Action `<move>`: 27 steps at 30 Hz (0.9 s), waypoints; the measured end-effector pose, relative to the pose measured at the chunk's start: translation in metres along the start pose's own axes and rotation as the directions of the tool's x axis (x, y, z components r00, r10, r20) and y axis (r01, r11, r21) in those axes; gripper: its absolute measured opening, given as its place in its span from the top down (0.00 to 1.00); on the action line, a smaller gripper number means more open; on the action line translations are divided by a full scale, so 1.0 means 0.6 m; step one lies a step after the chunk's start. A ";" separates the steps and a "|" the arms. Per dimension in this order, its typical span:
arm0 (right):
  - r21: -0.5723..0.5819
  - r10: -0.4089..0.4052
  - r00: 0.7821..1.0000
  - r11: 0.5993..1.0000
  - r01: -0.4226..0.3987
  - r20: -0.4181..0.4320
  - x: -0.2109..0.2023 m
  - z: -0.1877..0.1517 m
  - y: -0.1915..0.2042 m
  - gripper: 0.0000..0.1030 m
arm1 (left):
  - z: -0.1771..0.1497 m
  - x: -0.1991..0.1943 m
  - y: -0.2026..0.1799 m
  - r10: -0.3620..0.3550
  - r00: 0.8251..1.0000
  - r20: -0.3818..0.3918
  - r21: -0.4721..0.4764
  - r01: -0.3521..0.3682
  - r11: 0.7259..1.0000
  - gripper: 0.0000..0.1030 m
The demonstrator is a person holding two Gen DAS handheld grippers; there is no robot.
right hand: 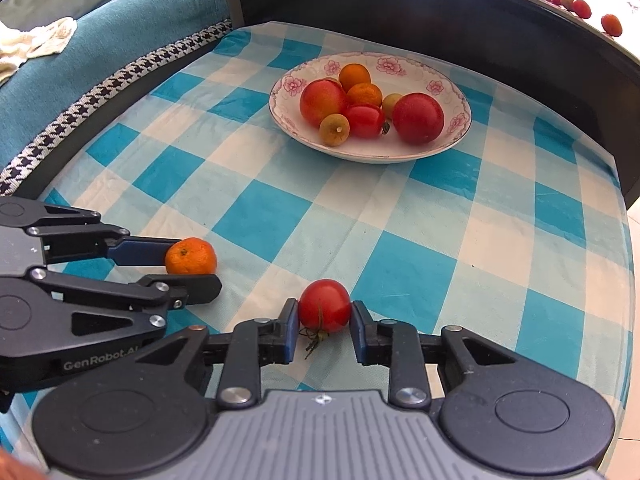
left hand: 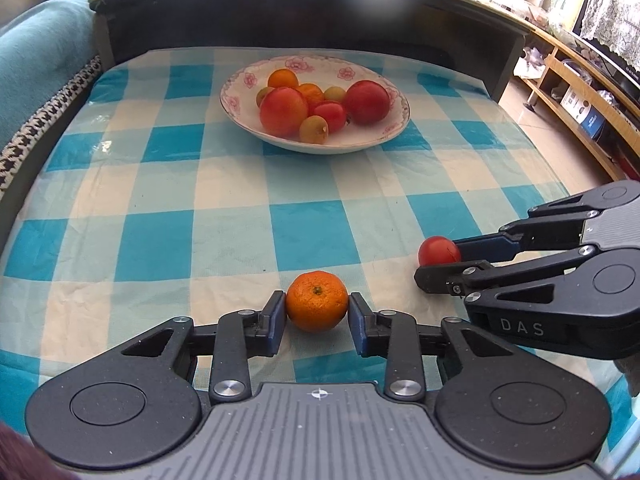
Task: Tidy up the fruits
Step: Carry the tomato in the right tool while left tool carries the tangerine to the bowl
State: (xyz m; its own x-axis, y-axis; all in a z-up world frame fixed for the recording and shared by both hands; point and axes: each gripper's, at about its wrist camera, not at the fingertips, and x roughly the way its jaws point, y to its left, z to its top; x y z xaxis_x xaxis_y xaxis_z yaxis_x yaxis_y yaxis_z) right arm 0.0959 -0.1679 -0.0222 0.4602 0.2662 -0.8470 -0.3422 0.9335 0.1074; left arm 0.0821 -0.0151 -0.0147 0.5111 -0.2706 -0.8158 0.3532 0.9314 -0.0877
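Observation:
An orange mandarin (left hand: 317, 301) sits on the checked tablecloth between the pads of my left gripper (left hand: 318, 316), which touch both its sides; it also shows in the right wrist view (right hand: 190, 256). A small red tomato (right hand: 325, 305) with a green stem lies between the pads of my right gripper (right hand: 325, 326), held on both sides; it also shows in the left wrist view (left hand: 439, 251). A white floral bowl (left hand: 248, 120) (right hand: 460, 136) at the far middle holds several tomatoes, mandarins and small yellowish fruits.
The blue-and-white checked cloth (left hand: 200, 184) covers the low table. A dark shelf wall (left hand: 304, 12) rises behind the bowl, with several small fruits (right hand: 576, 6) on its top edge. A teal sofa (right hand: 100, 60) lies to the left, wooden shelves (left hand: 580, 92) to the right.

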 end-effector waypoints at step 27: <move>0.168 -0.009 0.991 0.986 -0.013 0.133 -0.015 0.105 -0.050 0.72 | 0.127 0.012 0.017 -0.006 0.990 0.139 -0.084 0.018 0.996 0.62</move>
State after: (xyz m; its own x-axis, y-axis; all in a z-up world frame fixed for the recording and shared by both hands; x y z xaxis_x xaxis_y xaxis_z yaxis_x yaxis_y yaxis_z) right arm 0.1533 -0.1832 0.0151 0.5682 0.2872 -0.7712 -0.2057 0.9569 0.2048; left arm 0.1491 -0.0260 0.0221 0.6132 -0.3071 -0.7278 0.2949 0.9437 -0.1497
